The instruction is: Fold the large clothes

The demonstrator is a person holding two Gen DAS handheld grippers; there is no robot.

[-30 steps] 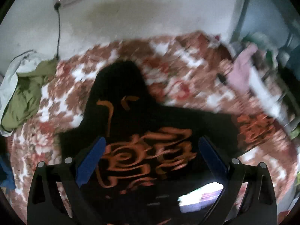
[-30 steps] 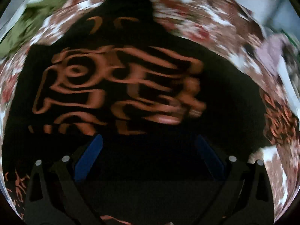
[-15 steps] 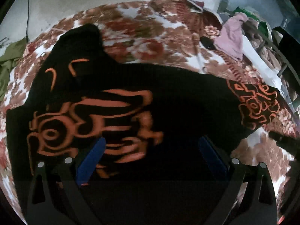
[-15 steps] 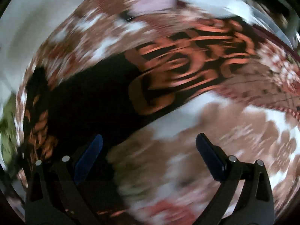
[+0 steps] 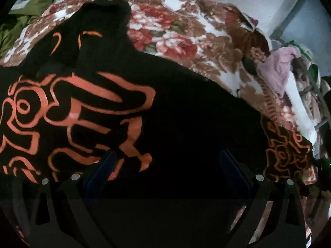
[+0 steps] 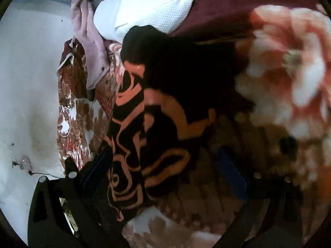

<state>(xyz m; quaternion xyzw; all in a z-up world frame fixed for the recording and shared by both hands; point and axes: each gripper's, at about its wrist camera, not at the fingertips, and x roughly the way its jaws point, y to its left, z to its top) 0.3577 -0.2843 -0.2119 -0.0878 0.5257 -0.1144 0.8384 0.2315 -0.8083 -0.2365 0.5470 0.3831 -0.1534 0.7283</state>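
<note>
Floral blanket (image 5: 182, 31) in red, brown and white covers the bed, with a pale wall behind and a heap of other laundry – a pink garment (image 5: 277, 68) among it – at the bed's far right edge. On the blanket lies the black garment (image 5: 186, 113) with orange print, spread flat, its body under the left gripper (image 5: 165, 171) and one sleeve (image 5: 287, 155) running out toward the bed's right edge. That sleeve is the relation that matters: its long axis runs away from the body, and its printed cuff end (image 6: 132, 165) lies between the jaws of the right gripper (image 6: 165, 169) (much the nearer of the two). Both pairs of jaws stand apart, gripping nothing. The left gripper hovers over the plain black chest area, its jaws wide. Judging by this, the next move is probably for the right gripper to close on the cuff and carry it inward across the body – toward the left gripper.
</note>
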